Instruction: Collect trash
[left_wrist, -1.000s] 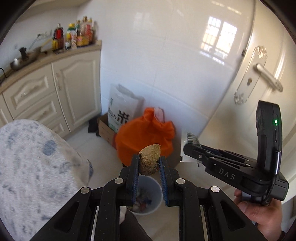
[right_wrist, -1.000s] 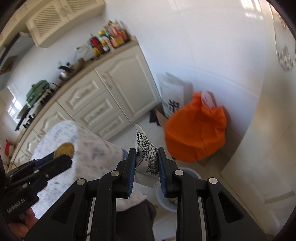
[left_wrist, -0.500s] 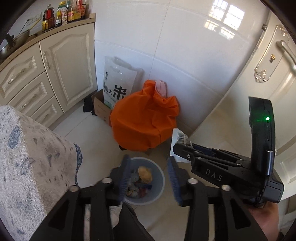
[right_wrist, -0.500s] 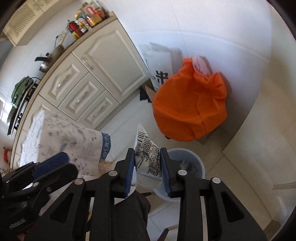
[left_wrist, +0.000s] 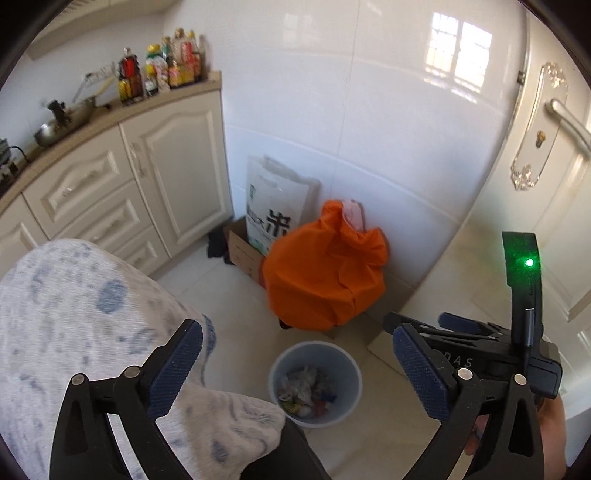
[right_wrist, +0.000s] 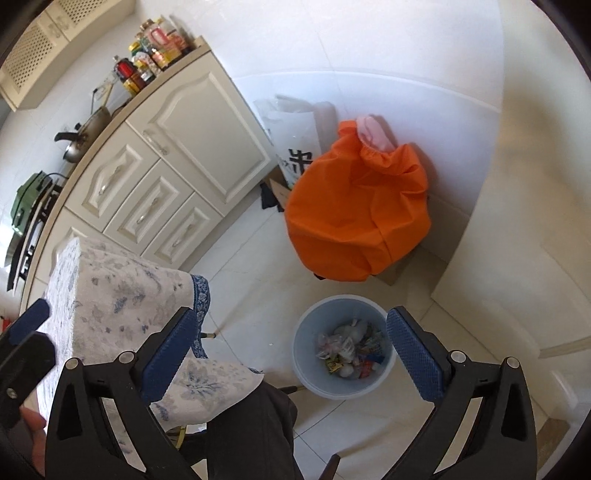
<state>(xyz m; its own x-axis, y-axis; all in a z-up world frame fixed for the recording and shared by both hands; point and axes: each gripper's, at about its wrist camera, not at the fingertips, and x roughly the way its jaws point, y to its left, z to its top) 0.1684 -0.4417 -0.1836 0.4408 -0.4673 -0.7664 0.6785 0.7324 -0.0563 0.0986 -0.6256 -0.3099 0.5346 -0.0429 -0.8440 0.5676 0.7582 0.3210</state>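
Fingers of both grippers, left (left_wrist: 297, 373) and right (right_wrist: 291, 360), gape wide and empty. Bin (right_wrist: 345, 345) sits on the floor below and ahead, nearer the right.

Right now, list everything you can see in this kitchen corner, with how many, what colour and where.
Trash bin: one, pale blue, on the floor, mixed wrappers inside.
Orange bag: one, on a cardboard box against the wall behind the bin.
White sack: one, black lettering, standing in a cardboard box beside the cabinet.
Cabinet: one, cream, doors and drawers, along the left wall.
Bottles: several, mixed colours, on the counter's end.
Pan: one, metal, on the counter.
Tablecloth: one, white with blue flowers, lower left.
Door: one, cream, metal handle, right.
Left gripper: open, empty.
Right gripper: open, empty, above the bin.
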